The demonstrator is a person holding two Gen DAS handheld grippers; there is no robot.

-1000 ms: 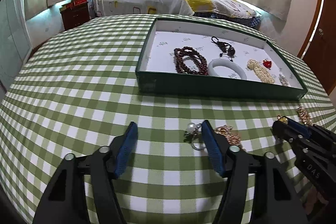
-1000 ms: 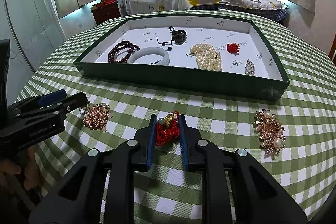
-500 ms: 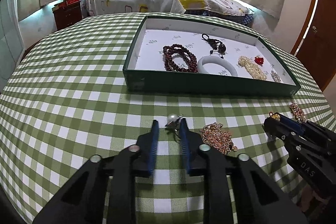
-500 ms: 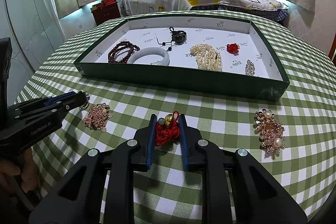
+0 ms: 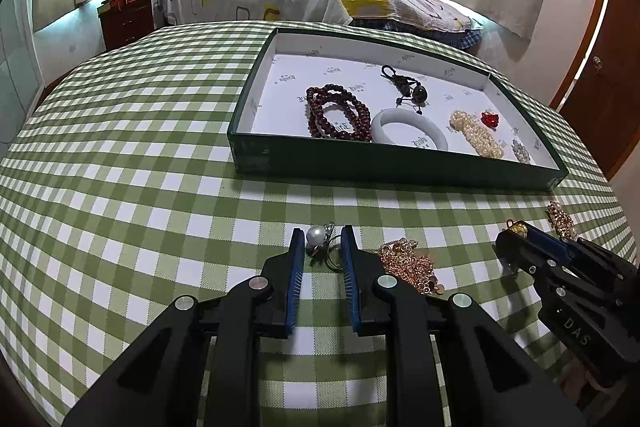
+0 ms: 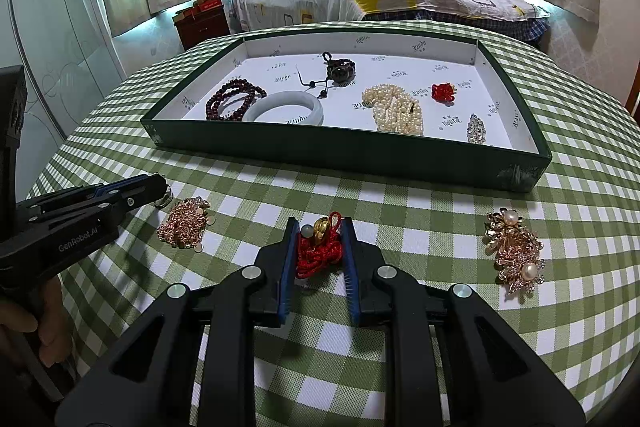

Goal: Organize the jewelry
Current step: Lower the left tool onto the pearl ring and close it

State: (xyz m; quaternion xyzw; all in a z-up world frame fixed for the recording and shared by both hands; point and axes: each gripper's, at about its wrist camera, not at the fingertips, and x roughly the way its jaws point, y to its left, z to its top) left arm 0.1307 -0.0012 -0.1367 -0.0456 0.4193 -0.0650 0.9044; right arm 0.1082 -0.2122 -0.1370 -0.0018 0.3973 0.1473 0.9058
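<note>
On the green checked tablecloth my left gripper (image 5: 322, 242) is shut on a pearl ring (image 5: 316, 237), whose pearl shows between the blue pads. My right gripper (image 6: 320, 230) is shut on a red knotted cord charm (image 6: 316, 255) with a gold bead. Both rest low on the cloth in front of the green tray (image 5: 392, 167) (image 6: 340, 155). The tray holds a dark bead bracelet (image 5: 336, 113), a white bangle (image 5: 408, 129), a pearl bracelet (image 6: 396, 111), a red charm (image 6: 443, 92) and a black cord pendant (image 6: 340, 71). The other gripper's tip appears in each view: the left gripper (image 6: 160, 187), the right gripper (image 5: 516, 235).
A rose-gold chain pile (image 5: 408, 263) (image 6: 184, 223) lies between the two grippers. A gold brooch with pearls (image 6: 514, 251) (image 5: 562, 219) lies to the right of my right gripper. A small crystal piece (image 6: 476, 129) sits in the tray's right corner. A bed stands beyond the table.
My left gripper's jaws have come together from wide apart onto the pearl ring. The right gripper has kept its hold on the red cord charm and stayed in place.
</note>
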